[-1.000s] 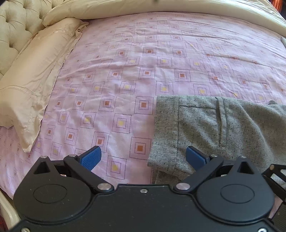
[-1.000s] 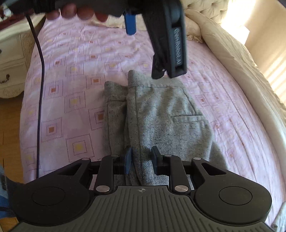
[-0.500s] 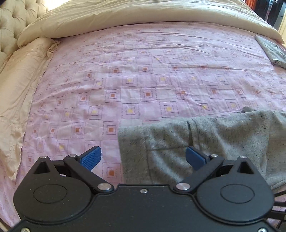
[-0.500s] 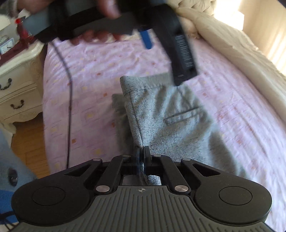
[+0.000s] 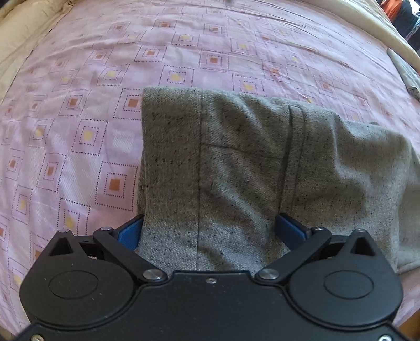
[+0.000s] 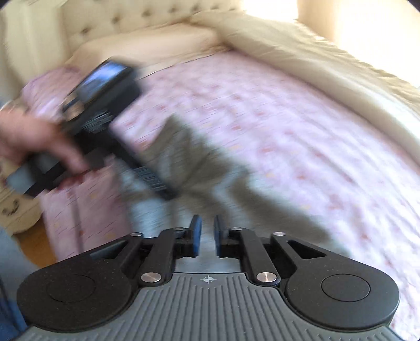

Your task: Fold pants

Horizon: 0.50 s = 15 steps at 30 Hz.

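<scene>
Bed covered by a pink sheet (image 5: 110, 110) printed with dotted squares. Cream duvet (image 6: 328, 68) bunched along the bed's far edge. Cream pillow (image 6: 147, 49) laid against a tufted headboard (image 6: 147, 15). White nightstand (image 6: 13, 209) seen beside the bed, blurred.

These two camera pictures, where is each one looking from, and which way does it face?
Left wrist view: sits on the left gripper, facing steeply down at the grey pants on the pink bedsheet; its blue pads stand wide apart with the cloth between them.
Right wrist view: sits on the right gripper, facing up the bed toward the tufted headboard; blurred, its jaws are opening with nothing between them, and the person's left hand shows.
Both share the pants and bedsheet.
</scene>
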Motion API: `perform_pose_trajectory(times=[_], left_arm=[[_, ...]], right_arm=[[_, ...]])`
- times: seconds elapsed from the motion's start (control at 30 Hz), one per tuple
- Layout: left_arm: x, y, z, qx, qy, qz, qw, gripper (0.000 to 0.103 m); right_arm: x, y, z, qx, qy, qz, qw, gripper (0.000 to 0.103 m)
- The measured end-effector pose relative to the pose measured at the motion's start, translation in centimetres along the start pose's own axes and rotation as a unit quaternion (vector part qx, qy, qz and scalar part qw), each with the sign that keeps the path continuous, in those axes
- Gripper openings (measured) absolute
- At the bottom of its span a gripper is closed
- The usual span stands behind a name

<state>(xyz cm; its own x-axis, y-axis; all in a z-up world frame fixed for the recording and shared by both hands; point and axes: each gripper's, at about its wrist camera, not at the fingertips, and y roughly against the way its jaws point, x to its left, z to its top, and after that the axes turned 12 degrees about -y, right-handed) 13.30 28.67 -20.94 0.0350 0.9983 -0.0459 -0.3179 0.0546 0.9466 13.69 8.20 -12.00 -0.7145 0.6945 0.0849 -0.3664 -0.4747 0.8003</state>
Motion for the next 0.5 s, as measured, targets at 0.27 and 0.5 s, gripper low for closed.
perform_pose_trajectory(times=[0.27, 0.5], left_arm=[[-2.0, 0.8, 0.2, -0.015, -0.063, 0.043, 0.9970, 0.103], [-2.6, 6.2, 3.0, -0.065, -0.082, 0.055, 0.9930, 0.095]], right_arm=[[-9.5, -6.6, 4.4, 0.018, -0.088, -0.116, 0.989, 0.026], [-6.8, -7.9, -0.3, 0.087, -0.068, -0.076, 0.991, 0.026]])
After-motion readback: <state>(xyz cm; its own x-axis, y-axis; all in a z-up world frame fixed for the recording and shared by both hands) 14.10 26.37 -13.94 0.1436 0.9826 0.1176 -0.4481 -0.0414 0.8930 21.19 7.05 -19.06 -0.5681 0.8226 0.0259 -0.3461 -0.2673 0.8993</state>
